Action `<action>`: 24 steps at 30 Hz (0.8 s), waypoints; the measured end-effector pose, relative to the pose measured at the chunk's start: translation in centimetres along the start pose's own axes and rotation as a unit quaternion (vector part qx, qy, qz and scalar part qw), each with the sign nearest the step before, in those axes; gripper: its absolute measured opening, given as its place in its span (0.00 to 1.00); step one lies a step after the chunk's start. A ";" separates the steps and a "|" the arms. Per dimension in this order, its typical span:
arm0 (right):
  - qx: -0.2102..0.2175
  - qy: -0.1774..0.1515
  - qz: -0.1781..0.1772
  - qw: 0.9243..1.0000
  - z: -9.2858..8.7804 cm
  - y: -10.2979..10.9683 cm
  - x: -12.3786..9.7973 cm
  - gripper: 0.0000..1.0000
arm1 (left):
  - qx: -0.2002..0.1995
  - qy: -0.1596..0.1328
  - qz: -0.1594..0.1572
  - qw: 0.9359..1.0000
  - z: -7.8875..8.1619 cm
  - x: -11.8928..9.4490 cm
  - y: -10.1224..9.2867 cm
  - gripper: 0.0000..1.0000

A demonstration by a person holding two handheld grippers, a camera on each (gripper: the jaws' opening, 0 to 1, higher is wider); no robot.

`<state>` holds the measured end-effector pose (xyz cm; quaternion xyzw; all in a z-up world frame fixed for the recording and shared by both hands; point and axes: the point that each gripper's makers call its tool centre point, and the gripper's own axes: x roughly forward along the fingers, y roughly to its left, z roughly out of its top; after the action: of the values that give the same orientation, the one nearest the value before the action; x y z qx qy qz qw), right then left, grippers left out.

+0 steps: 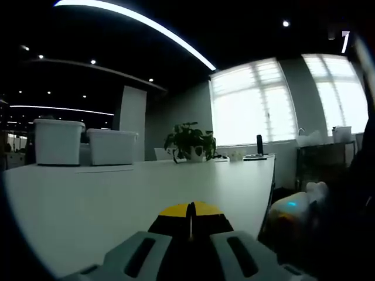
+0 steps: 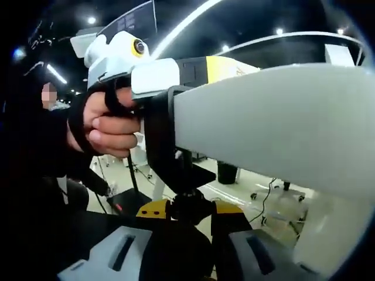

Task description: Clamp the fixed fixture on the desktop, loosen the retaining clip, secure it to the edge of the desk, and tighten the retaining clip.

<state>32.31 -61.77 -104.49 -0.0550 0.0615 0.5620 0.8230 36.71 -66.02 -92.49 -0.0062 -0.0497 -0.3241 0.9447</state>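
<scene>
A black C-shaped fixture wraps the edge of the white desk. Its black screw knob hangs under the desk edge, and my right gripper is shut on that knob, one yellow tip on each side. Above the fixture, a hand holds my left gripper flat on the desk top. In the left gripper view, the left gripper has its yellow tips pressed together over the desk. I cannot tell whether it pinches part of the fixture.
Two white bins stand at the desk's far left, and a potted plant sits at its far end before bright windows. The desk edge drops off to the right. Below the desk are floor cables and a dark bin.
</scene>
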 end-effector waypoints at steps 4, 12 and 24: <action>-0.008 -0.002 0.003 1.000 0.1 0.1 -0.1 0.23 | 0.000 0.000 0.000 1.000 0.0 0.0 0.0 0.01; -0.010 0.004 -0.003 1.000 0.2 0.2 -0.3 0.25 | 0.000 0.000 0.000 1.000 0.1 0.0 0.1 0.01; -0.002 0.048 -0.032 0.998 -0.8 -0.1 -0.7 0.33 | -0.002 0.000 0.007 1.000 0.2 -0.2 -0.1 0.01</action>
<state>32.12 -62.61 -105.11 -0.0856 0.0979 0.5321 0.8367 36.48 -65.94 -92.34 -0.0082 -0.0486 -0.3178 0.9469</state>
